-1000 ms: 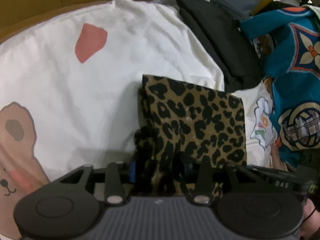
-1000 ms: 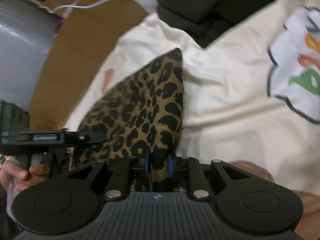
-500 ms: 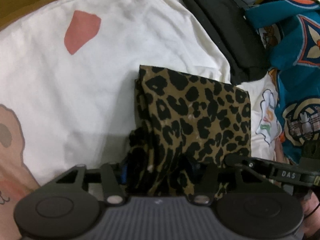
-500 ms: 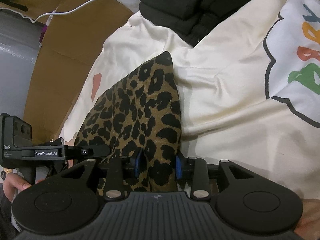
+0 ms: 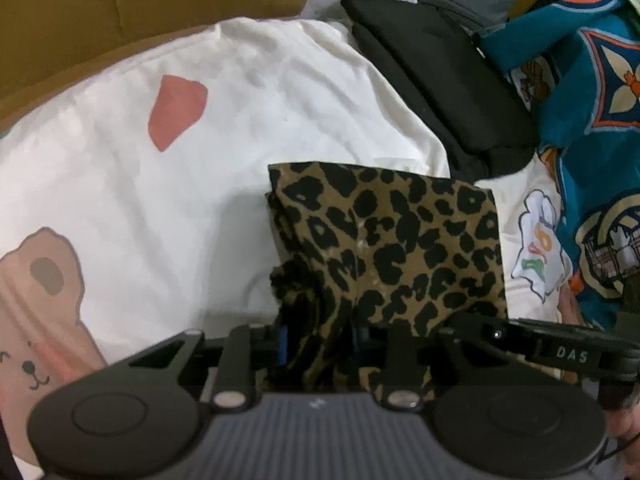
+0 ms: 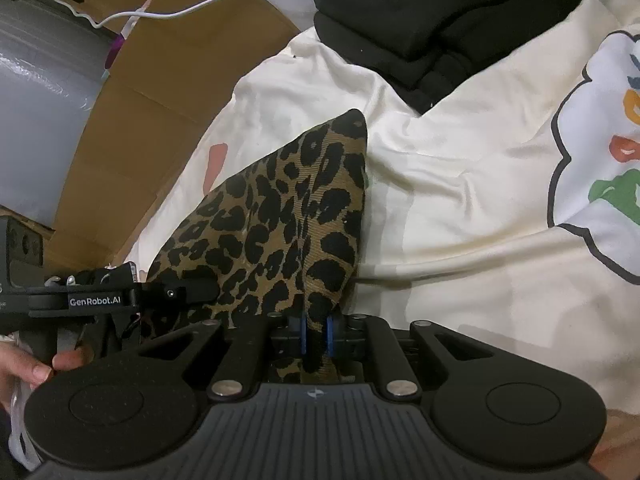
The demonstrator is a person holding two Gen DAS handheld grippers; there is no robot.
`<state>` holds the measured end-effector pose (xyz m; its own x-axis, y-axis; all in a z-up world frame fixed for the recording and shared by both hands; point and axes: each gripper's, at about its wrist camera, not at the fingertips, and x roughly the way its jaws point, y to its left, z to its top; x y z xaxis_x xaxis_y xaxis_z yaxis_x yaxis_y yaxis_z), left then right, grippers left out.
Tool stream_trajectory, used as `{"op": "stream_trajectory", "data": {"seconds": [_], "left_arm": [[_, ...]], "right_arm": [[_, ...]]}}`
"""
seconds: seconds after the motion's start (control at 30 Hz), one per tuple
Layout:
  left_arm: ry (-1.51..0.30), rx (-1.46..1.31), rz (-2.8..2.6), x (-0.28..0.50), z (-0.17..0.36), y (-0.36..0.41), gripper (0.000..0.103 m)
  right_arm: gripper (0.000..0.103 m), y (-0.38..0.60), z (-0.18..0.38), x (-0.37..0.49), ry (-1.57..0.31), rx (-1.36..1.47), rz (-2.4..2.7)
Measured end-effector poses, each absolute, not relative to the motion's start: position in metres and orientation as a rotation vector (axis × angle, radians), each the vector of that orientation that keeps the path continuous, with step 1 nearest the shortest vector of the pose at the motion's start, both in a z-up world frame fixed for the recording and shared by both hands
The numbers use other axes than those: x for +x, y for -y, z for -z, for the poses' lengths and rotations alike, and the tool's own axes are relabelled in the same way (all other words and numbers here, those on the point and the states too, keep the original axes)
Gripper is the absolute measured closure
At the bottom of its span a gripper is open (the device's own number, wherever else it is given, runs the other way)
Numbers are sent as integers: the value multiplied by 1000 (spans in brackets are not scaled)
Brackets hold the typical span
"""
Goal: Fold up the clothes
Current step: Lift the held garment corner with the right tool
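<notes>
Lying folded on a cream sheet [image 5: 248, 128] is the leopard-print garment [image 5: 392, 240], its near edge bunched toward six o'clock in both wrist views. In the left view the left gripper [image 5: 320, 340] has its fingers closing, with the crumpled near-left folds of the garment between the blue pads; the pads appear to touch the cloth. In the right view the right gripper [image 6: 315, 334] has its fingers closing too, drawn almost together and pinching a narrow ridge of the garment's near-right corner. A stack of black clothing [image 5: 436, 84] sits at one o'clock of the garment, and a teal patterned garment [image 5: 592, 128] lies at three o'clock. Brown cardboard [image 5: 160, 8] lies beyond the sheet at eleven o'clock
</notes>
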<state>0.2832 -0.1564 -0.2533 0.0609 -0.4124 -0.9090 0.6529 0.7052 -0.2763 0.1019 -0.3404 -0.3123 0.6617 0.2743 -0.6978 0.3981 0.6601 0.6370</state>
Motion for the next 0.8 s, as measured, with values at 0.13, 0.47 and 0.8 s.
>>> {"op": "stream_trajectory", "data": {"seconds": [0.13, 0.47, 0.8], "left_arm": [[-1244, 230, 796, 276, 247, 155, 77], [-1182, 201, 741, 261, 229, 142, 79], [-1127, 137, 645, 240, 191, 116, 79]], "right_arm": [[96, 335, 307, 102, -868, 849, 90], [97, 322, 288, 106, -867, 775, 108], [97, 303, 252, 107, -833, 717, 63]]}}
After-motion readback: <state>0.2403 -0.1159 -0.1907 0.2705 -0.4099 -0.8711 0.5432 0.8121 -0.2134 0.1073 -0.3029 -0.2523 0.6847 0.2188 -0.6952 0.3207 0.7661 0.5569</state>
